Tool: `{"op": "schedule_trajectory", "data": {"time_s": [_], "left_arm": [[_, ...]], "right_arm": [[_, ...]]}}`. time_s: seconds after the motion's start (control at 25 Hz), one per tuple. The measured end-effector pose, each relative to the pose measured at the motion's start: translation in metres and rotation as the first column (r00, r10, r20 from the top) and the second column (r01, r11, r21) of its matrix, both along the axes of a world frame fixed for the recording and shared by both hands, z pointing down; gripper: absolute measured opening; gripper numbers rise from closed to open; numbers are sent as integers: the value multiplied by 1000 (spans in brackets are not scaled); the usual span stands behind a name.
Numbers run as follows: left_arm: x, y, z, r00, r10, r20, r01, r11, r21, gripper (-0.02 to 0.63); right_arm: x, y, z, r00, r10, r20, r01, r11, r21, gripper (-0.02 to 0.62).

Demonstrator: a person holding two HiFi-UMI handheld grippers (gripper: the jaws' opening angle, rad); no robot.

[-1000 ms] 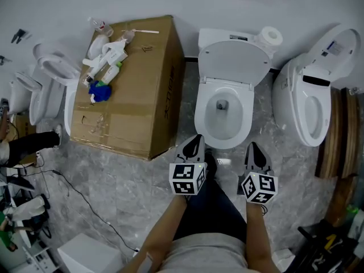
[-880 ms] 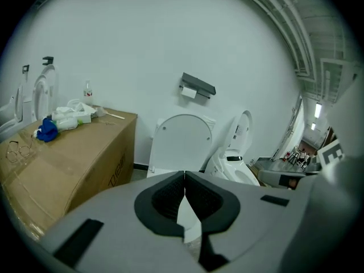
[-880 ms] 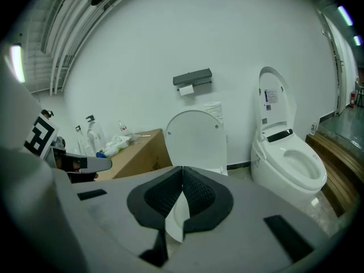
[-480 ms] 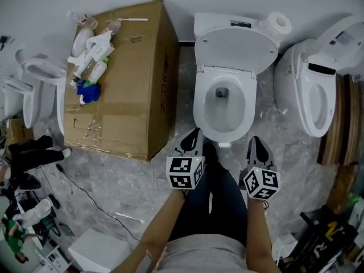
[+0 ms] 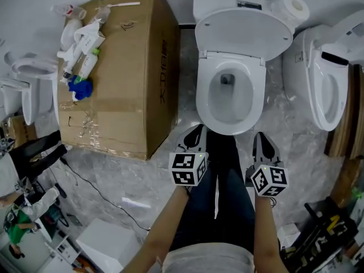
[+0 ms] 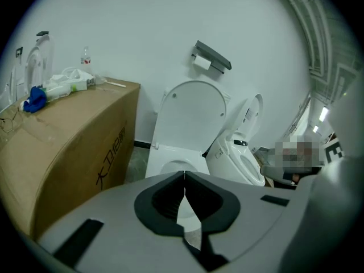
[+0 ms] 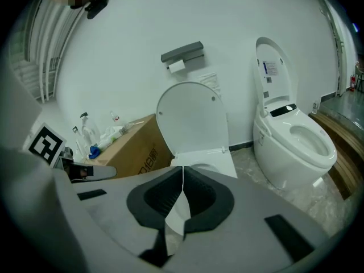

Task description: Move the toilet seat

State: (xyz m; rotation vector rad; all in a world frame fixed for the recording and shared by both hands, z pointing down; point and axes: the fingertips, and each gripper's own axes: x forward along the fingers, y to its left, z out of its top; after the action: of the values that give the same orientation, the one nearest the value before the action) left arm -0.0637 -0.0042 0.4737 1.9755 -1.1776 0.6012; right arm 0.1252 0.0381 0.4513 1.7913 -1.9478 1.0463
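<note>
Brown cardboard box (image 5: 114, 73), the biggest item, stands on the grey marbled floor (image 5: 125, 181) just left of the white ceramic toilet (image 5: 230, 128). White oval toilet seat (image 5: 205, 98) appears to lie down on the bowl, with its rounded lid (image 5: 243, 33) tipped up against the cistern. Left gripper (image 5: 193, 134) and right gripper (image 5: 263, 141) hover side by side near the bowl's front rim, each with jaws closed together and holding nothing.

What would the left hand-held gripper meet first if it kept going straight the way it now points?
Probably the front rim of the toilet bowl, which lies straight beyond the shut left hand-held gripper. Depth is unclear, so the floor could come first.
</note>
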Motion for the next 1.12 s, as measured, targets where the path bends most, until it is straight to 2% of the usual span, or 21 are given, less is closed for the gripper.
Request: {"op": "schedule_trajectory", "data": {"time_s": [0.12,0.36,0.6,0.76,0.8,0.88,0.96,1.12], "left_arm": [[-4,-2,22,999,-17,29,18,1000,-25,17],[2,12,67,1000,9,6,-8,993,-115,17],[2,26,119,1000,-2,13,5,975,-222,18],[-2,33,145,1000,-19,22,25,960,-278,20],[-3,36,151,999,-21,24,27,957,-288,20],[-1,37,162,1000,-24,17,28,953,-302,30],[1,37,174,999,-36,-5,33,948,-317,84],[5,36,197,998,-57,-32,43,937,-348,119]], "right_arm": [[8,-1,25,1000,-2,8,3,999,-32,15],[23,6,72,999,-1,50,6,995,-100,17],[42,11,119,997,31,73,-19,986,-167,17],[41,19,148,996,15,92,5,976,-216,17],[41,21,154,994,16,107,8,975,-224,26],[41,24,166,989,24,143,11,971,-238,131],[42,26,181,987,26,156,14,967,-253,140],[46,32,207,988,14,152,30,957,-287,140]]}}
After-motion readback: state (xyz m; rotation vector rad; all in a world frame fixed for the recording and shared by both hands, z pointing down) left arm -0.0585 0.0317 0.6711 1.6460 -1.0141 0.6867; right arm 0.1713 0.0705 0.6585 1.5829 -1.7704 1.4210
